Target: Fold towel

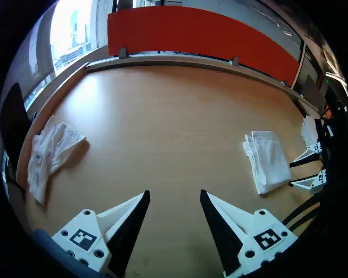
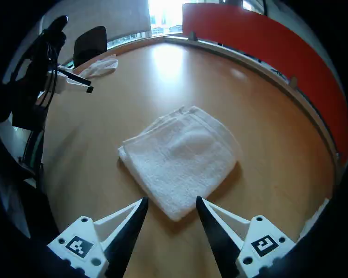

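A wide, pale wooden tabletop (image 1: 174,116) spreads across the scene, edged on its far side by a long red partition (image 1: 197,37) with a bright window (image 1: 72,32) beside it. 2 white towels lie on the wood, well apart from each other. In the right gripper view, a folded towel (image 2: 181,157) lies flat as a neat, thick rectangle of several layers. Its near corner shows between the fingertips of the right gripper (image 2: 171,200). Those jaws stand moderately open and pinch no cloth. In the left gripper view, a crumpled towel (image 1: 51,148) lies loose and unfolded near the tabletop's left edge, well off to the side of the left gripper (image 1: 174,194). Its jaws are likewise spread apart and empty, over bare wood. Judging from this, 1 towel looks finished and the work seems to sit between towels, with the crumpled one waiting. The next move likely calls for both grippers to reach that loose towel, take 2 of its corners and spread it flat before any fold.
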### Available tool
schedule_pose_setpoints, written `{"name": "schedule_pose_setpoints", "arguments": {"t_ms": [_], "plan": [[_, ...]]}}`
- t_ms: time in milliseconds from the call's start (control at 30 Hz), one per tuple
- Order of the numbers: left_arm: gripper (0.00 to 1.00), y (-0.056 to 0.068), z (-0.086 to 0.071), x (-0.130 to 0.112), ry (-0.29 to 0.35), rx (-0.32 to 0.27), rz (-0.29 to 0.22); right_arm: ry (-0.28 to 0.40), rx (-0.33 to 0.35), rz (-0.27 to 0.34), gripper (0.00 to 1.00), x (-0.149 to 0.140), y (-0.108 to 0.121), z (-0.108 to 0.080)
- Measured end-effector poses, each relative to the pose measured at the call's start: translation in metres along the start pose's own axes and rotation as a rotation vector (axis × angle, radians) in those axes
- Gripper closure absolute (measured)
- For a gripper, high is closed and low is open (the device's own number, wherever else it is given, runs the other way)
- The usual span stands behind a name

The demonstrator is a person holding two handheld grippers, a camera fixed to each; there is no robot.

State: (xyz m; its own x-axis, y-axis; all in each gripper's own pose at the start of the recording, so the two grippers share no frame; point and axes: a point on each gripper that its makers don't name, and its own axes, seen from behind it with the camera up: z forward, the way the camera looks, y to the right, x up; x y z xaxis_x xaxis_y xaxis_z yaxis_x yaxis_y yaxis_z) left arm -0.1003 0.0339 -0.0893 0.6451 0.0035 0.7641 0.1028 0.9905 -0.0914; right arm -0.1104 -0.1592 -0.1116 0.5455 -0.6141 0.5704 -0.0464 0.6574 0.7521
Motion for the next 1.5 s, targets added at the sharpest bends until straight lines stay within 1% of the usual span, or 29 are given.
{"name": "schedule_pose_setpoints", "arguments": {"t_ms": [233, 367, 500, 633, 767, 900, 1033, 1100, 1233, 1300, 1500], "plan": [[0.21, 0.0, 0.0, 0.0, 0.001, -0.001, -0.003, -0.03, -0.004, 0.004, 0.21, -0.015, 0.002, 0.003], [0.21, 0.0, 0.0, 0.0, 0.002, -0.001, -0.002, -0.035, -0.006, 0.007, 0.24, -0.019, 0.002, 0.004], [0.21, 0.0, 0.0, 0.0, 0.001, 0.0, 0.001, -0.038, -0.005, 0.009, 0.3, -0.021, 0.002, 0.005], [0.21, 0.0, 0.0, 0.0, 0.001, 0.0, -0.002, -0.034, -0.007, 0.02, 0.37, -0.021, 0.004, 0.005], [0.2, 0.001, 0.0, 0.0, 0.002, -0.001, -0.003, -0.034, -0.004, 0.031, 0.55, -0.021, 0.005, 0.004], [0.21, 0.002, 0.0, 0.001, 0.004, -0.001, 0.0, -0.033, -0.004, 0.025, 0.69, -0.022, 0.005, 0.002], [0.21, 0.002, 0.0, 0.0, 0.004, 0.0, 0.0, -0.032, -0.008, 0.015, 0.78, -0.022, 0.004, 0.002], [0.2, 0.002, 0.0, 0.0, 0.003, 0.001, 0.0, -0.031, -0.008, 0.012, 0.81, -0.022, 0.004, 0.002], [0.21, 0.002, 0.001, 0.0, 0.004, 0.002, 0.001, -0.022, -0.014, 0.005, 0.91, -0.02, 0.005, 0.002], [0.21, 0.002, 0.001, 0.0, 0.003, 0.002, 0.003, -0.018, -0.022, 0.003, 0.95, -0.019, 0.006, 0.001], [0.21, 0.003, 0.002, 0.001, 0.004, -0.001, 0.003, -0.003, -0.036, -0.003, 0.96, -0.012, 0.01, 0.0]]}}
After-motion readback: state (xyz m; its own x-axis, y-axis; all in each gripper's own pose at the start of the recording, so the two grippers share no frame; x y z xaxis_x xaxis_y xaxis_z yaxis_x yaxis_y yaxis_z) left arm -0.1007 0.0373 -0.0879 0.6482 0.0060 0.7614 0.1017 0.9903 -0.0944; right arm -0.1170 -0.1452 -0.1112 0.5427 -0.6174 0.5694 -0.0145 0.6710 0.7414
